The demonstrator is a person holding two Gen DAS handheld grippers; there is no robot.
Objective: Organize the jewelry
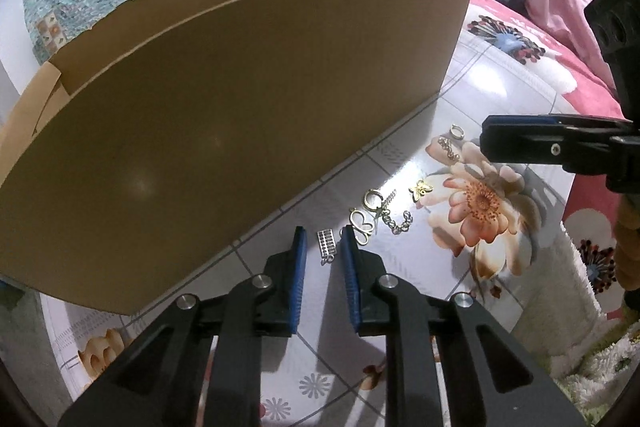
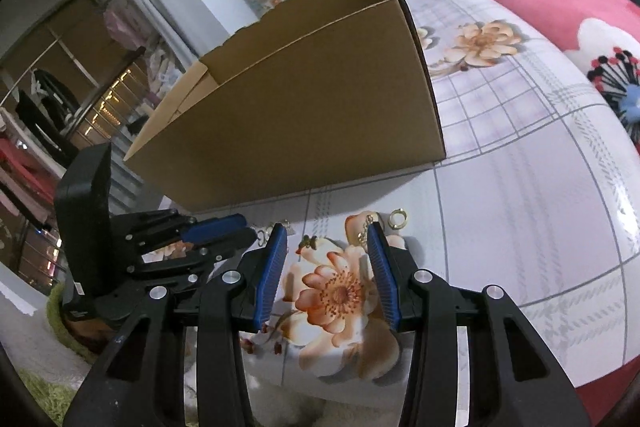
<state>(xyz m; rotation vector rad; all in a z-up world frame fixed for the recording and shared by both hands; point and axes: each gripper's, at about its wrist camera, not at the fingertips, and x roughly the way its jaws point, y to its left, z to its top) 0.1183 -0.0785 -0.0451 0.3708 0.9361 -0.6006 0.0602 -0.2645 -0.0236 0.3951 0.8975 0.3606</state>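
Left wrist view shows the left tongs [image 1: 323, 247] low over the desk [image 1: 408, 155], their blue pads a narrow gap apart with a small silver ladder-shaped charm [image 1: 325, 245] lying between the tips; the pads do not appear to press on it. Just right of the right-hand pad lies a gold looped pendant [image 1: 362, 223], with a gold ring [image 1: 374, 198] and a silver chain [image 1: 394, 221] tangled beside it. Further right sit a gold butterfly charm [image 1: 422, 189], a short string of silver links [image 1: 448, 148] and a small gold hoop [image 1: 457, 132]. A brown cardboard box [image 1: 240, 99] fills the left and centre of the frame, open at the top, standing just behind the jewelry. Right wrist view shows the right tongs [image 2: 326, 231] about half open, holding nothing, hovering over the printed orange flower [image 2: 340, 291] on the desk's cloth. The small gold hoop [image 2: 398, 218] lies just beyond the right pad's tip, and the butterfly charm [image 2: 308, 242] sits between the tips. The left tongs [image 2: 240, 227] enter from the left edge.
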